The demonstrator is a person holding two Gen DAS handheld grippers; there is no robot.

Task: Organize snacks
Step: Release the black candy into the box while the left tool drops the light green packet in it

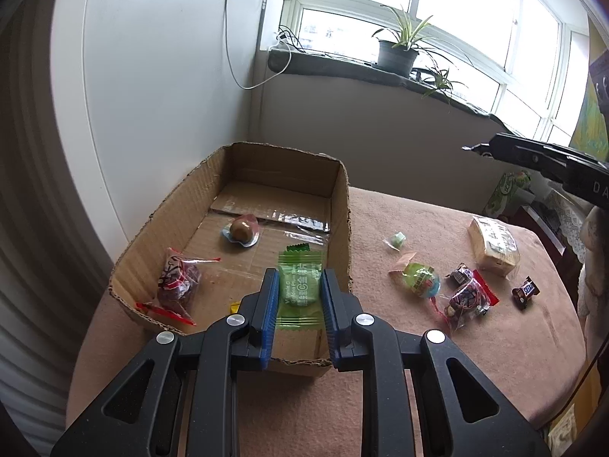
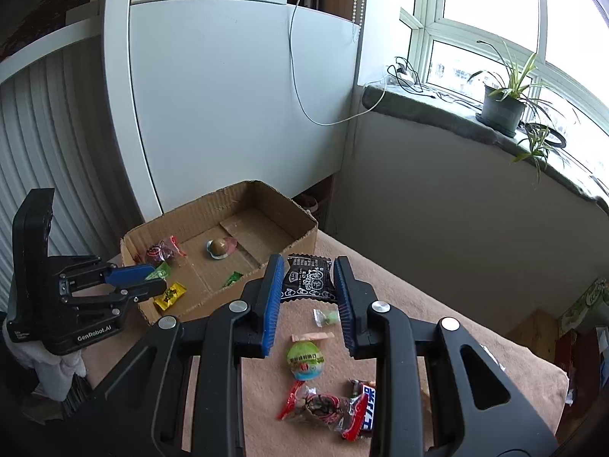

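Green plum sachet [image 1: 299, 285] pinched in your left gripper [image 1: 297, 285] hangs above the cardboard box [image 1: 342, 205]'s near edge, so release low while your right gripper [image 2: 309, 285] pinches the black packet [image 2: 309, 278].

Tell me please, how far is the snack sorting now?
About halfway. Done: the cardboard box holds a red packet, a brown round snack, a yellow packet and a small green one. In hand: the left tool holds a green plum packet over the box, and the right tool holds a black packet. Left: several snacks on the pink cloth.
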